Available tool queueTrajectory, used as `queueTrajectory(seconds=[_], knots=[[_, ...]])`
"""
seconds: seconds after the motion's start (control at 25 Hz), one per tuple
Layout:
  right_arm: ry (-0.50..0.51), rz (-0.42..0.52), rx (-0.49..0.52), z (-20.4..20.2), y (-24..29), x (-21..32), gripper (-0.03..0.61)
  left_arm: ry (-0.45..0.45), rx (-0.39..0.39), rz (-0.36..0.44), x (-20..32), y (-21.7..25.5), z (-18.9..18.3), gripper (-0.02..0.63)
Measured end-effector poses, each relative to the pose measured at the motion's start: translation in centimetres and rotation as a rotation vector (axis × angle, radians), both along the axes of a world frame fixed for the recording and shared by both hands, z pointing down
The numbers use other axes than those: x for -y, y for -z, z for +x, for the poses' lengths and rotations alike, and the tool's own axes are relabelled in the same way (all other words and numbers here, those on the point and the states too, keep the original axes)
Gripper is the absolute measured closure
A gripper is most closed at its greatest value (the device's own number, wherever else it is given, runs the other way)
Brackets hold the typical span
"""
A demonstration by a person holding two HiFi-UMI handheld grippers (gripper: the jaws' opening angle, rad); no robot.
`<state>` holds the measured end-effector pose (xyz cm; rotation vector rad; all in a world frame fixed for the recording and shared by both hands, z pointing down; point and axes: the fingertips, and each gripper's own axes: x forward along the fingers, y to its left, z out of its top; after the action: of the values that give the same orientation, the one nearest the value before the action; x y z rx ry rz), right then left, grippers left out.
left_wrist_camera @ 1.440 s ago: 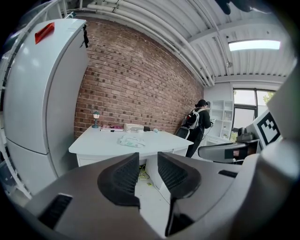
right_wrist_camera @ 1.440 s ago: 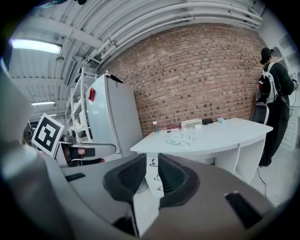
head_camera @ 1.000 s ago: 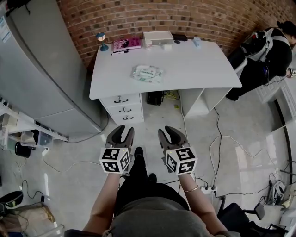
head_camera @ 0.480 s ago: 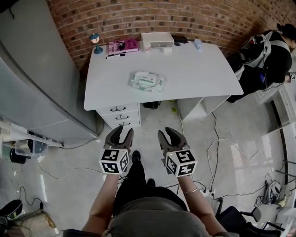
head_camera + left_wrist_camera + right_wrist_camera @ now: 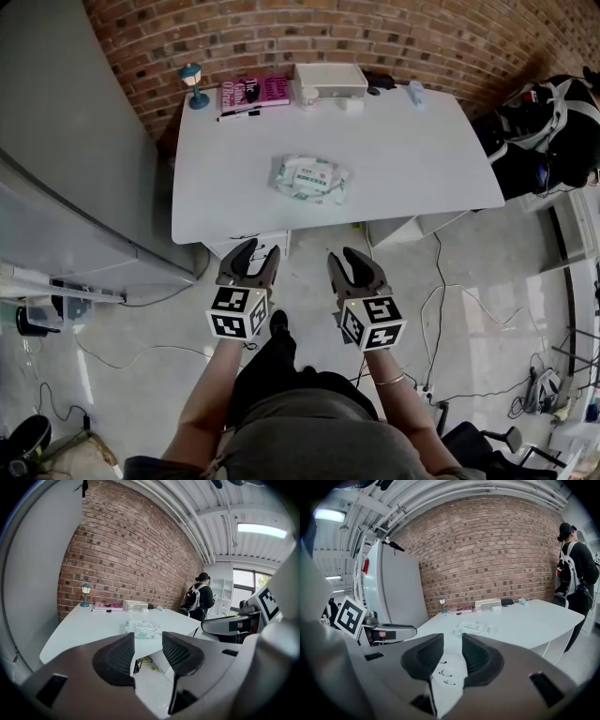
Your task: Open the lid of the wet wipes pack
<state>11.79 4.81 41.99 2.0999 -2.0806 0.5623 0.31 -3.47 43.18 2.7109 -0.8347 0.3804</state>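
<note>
Compared with a second ago, both grippers have come forward to the near edge of the white worktop (image 5: 225, 202), whose overhang now hides most of the drawers beneath. The left gripper (image 5: 258, 249) has just been opening its jaws and holds nothing between them, and the right gripper (image 5: 343, 255) stands moderately spread and empty as before. The wet wipes pack (image 5: 311, 178) lies flat and untouched in the middle of the worktop, lid down, well ahead of both grippers; print on its green-and-white label and on the pink book (image 5: 255, 90) by the brick wall is too small to read.
</note>
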Motion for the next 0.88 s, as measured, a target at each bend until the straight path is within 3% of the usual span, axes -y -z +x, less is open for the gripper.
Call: queueTrajectory(seconds=[0.52, 0.88], knots=[[-0.068, -0.033, -0.042, 2.4, -0.5, 6.5, 0.463, -0.069, 0.013, -0.031, 7.3, -1.2, 2.5, 0.437], [-0.061, -0.057, -0.07, 3.0, -0.7, 9.1, 0.463, -0.108, 0.051, -0.017, 10.3, -2.2, 4.4, 0.434]])
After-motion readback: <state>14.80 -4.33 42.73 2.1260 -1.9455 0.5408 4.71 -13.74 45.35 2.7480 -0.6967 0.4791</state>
